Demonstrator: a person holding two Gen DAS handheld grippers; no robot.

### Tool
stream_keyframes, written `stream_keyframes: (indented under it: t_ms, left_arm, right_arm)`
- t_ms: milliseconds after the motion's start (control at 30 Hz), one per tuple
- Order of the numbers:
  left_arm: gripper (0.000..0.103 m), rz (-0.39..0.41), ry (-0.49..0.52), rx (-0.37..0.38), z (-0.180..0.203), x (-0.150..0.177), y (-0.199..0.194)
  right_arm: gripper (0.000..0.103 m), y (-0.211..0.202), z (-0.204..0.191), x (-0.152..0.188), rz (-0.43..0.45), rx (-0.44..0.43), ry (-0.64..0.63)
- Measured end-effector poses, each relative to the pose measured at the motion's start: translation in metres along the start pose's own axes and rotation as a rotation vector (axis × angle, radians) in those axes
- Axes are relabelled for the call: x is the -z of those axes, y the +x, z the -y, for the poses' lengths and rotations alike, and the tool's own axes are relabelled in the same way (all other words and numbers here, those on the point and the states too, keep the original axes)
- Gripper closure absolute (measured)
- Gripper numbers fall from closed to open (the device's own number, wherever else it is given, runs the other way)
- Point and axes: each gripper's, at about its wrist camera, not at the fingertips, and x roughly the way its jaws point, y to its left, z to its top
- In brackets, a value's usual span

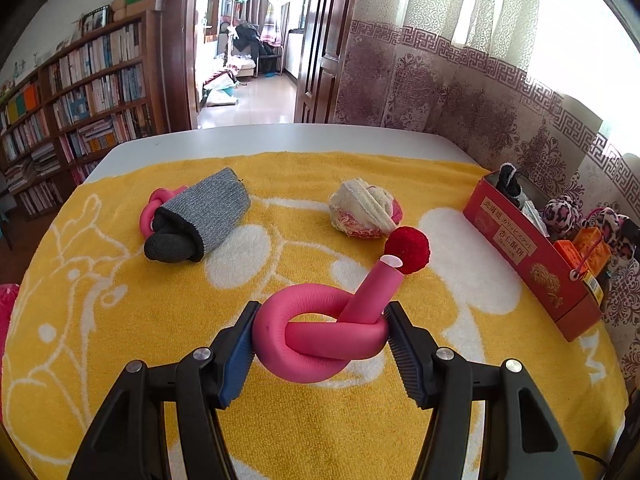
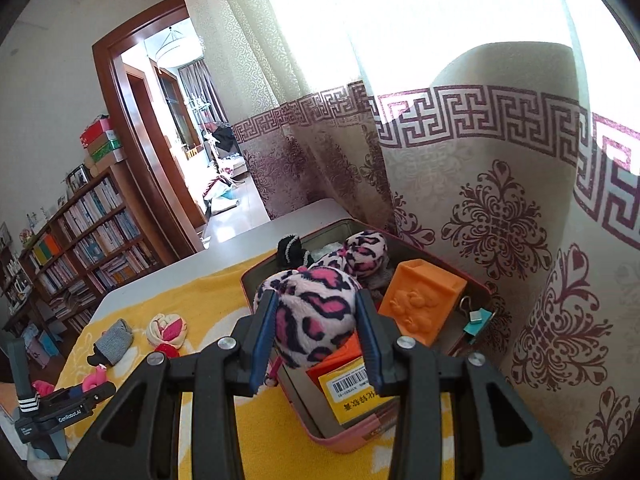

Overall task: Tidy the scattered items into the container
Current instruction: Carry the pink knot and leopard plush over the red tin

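yellow towel (image 1: 120, 360) before patterned curtain (image 1: 460, 92)

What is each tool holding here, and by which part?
Left tool: the knotted pink foam roller, pinched across the knot's sides. Right tool: the leopard-print plush, squeezed at its near end above the box.

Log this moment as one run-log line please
left gripper: shut on knotted pink foam tube | right gripper: shut on leopard plush over red tin | loose: grey sock, red pompom
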Motion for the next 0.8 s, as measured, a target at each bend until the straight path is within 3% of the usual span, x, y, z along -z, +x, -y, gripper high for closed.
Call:
stream_keyframes:
  t_ms: [267, 500, 667, 800]
  left_arm:
    - [0.040, 0.014, 0.051, 0.026, 0.033, -0.010, -0.006]
    - [0.040, 0.023, 0.092, 0.035, 0.059, -0.019, -0.006]
    - [0.040, 0.021, 0.125, 0.043, 0.079, -0.024, -0.003]
    - [0.040, 0.017, 0.145, 0.058, 0.095, -0.033, 0.002]
  right_arm:
    - [0.061, -0.007, 0.012, -0.013, 0.047, 0.006, 0.017]
    - [0.060, 0.006, 0.019, -0.008, 0.043, 0.067, -0.005]
    - [0.049, 0.020, 0.031, -0.002, -0.002, 0.068, 0.033]
    - [0.047, 0.020, 0.033, 0.001, -0.002, 0.055, 0.045]
